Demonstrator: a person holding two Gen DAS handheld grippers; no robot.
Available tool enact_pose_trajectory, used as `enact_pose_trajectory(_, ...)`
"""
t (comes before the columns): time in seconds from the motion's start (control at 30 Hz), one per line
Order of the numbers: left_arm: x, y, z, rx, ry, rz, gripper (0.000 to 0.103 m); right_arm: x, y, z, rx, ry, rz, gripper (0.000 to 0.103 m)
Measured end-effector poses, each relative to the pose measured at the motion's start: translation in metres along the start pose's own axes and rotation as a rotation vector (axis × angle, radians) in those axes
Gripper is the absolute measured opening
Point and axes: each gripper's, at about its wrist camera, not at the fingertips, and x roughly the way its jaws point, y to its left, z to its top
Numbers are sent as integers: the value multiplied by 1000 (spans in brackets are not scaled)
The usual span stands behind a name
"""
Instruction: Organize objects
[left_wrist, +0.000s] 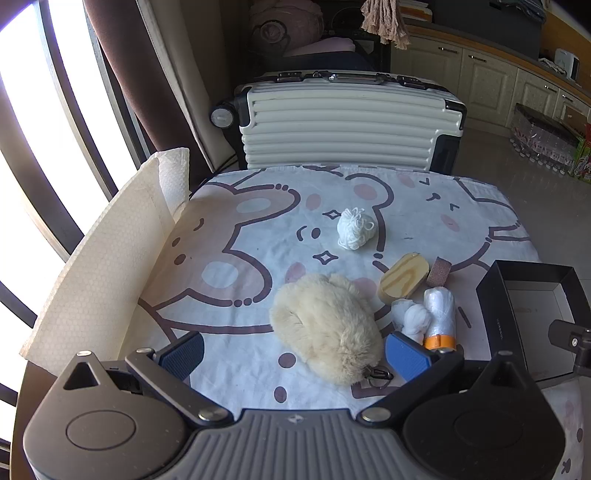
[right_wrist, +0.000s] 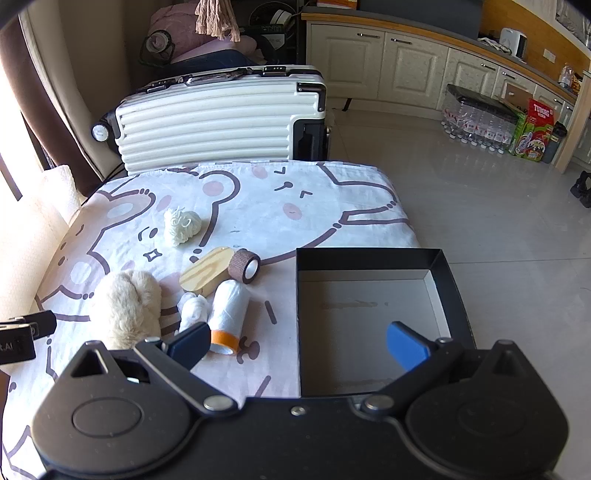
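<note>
On the bear-print cloth lie a cream fluffy keychain toy (left_wrist: 325, 326) (right_wrist: 127, 308), a white yarn ball (left_wrist: 355, 229) (right_wrist: 181, 225), a wooden oval block (left_wrist: 403, 282) (right_wrist: 207, 275), a brown tape roll (left_wrist: 439, 271) (right_wrist: 244, 266), a white plastic roll with an orange band (left_wrist: 440, 317) (right_wrist: 228, 315) and a small white bundle (left_wrist: 412, 317) (right_wrist: 192, 312). A black empty box (right_wrist: 369, 258) (left_wrist: 532, 273) sits at the right. My left gripper (left_wrist: 295, 354) is open, its fingers on either side of the toy's near end. My right gripper (right_wrist: 297, 345) is open above the box's near left edge.
A white ribbed suitcase (left_wrist: 347, 125) (right_wrist: 218, 122) stands just beyond the table's far edge. A paper towel sheet (left_wrist: 107, 258) stands up along the left edge by the window. Tiled floor, cabinets (right_wrist: 406, 66) and packs of bottles (right_wrist: 480, 122) lie to the right.
</note>
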Motion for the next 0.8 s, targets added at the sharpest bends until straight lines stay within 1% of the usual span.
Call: enact_pose_trajectory(0.8, 0, 0, 1, -1, 1, 2, 103, 1, 1, -1, -3, 7, 0, 103)
